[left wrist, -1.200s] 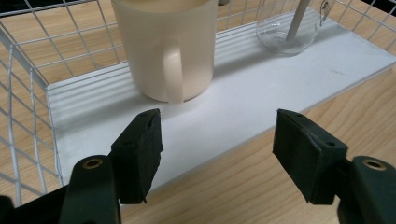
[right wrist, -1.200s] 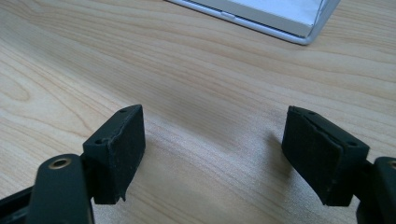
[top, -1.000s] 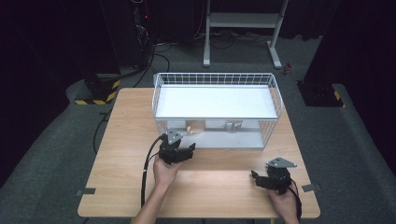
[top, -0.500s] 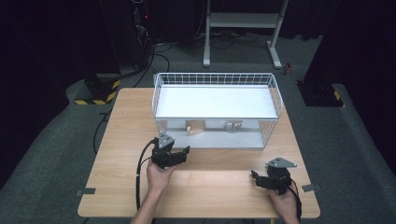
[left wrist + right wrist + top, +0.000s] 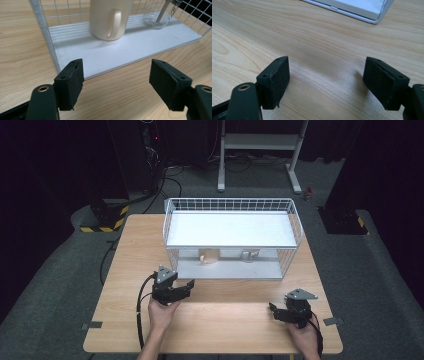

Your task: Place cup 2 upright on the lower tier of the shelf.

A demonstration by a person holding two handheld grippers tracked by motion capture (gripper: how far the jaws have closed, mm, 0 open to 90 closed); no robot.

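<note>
No brand, label or writing can be read on anything. A white wire rack (image 5: pixel 230 237) is set at the far middle of the wooden table (image 5: pixel 120 265). On the rack's lower shelf (image 5: pixel 120 51) a cream mug (image 5: pixel 110 18) is stood upright, plain and glossy, with its handle turned toward the left gripper (image 5: pixel 116 86). A clear glass (image 5: pixel 155 18) is seen beside the mug on the same shelf. The left gripper is held just before the rack's front edge, its jaws spread wide and empty. The right gripper (image 5: pixel 325 83) is held farther from the rack, low over bare wood, likewise spread wide and empty.
</note>
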